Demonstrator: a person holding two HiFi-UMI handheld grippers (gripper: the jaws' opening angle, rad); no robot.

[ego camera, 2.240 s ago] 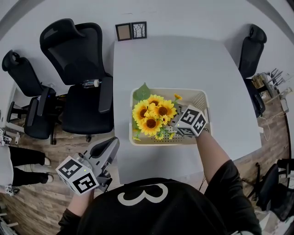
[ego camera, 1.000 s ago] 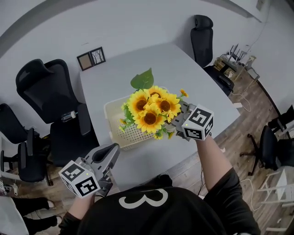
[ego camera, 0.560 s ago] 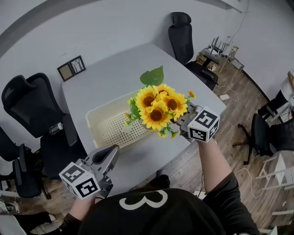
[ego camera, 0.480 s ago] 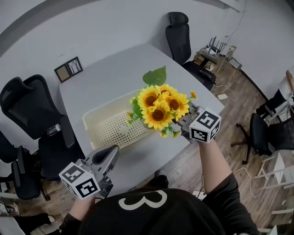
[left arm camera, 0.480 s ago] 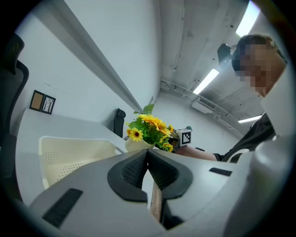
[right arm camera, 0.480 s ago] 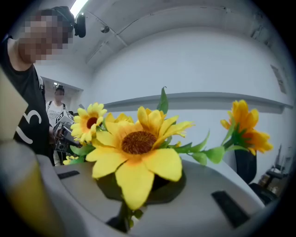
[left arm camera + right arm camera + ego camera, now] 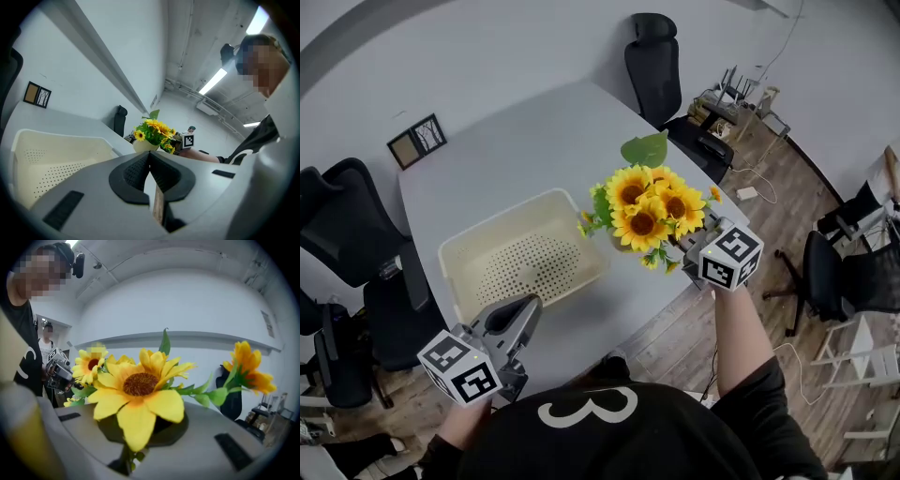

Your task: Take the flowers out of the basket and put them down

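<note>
The right tool [image 7: 692, 248] is clamped on the stems of the flowers [image 7: 649, 208], holding them upright at 3 o'clock of the basket [image 7: 455, 255], above the worktop [image 7: 516, 141] near its edge. The left tool [image 7: 521, 317], jaws together on nothing, hangs at 7 o'clock.

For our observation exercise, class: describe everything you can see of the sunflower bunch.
The flowers are a bunch of yellow sunflowers with brown centres and green leaves, seemingly artificial. The right gripper is shut on their stem, holding them blooms upward above the edge of the table, apart from the basket.
</note>
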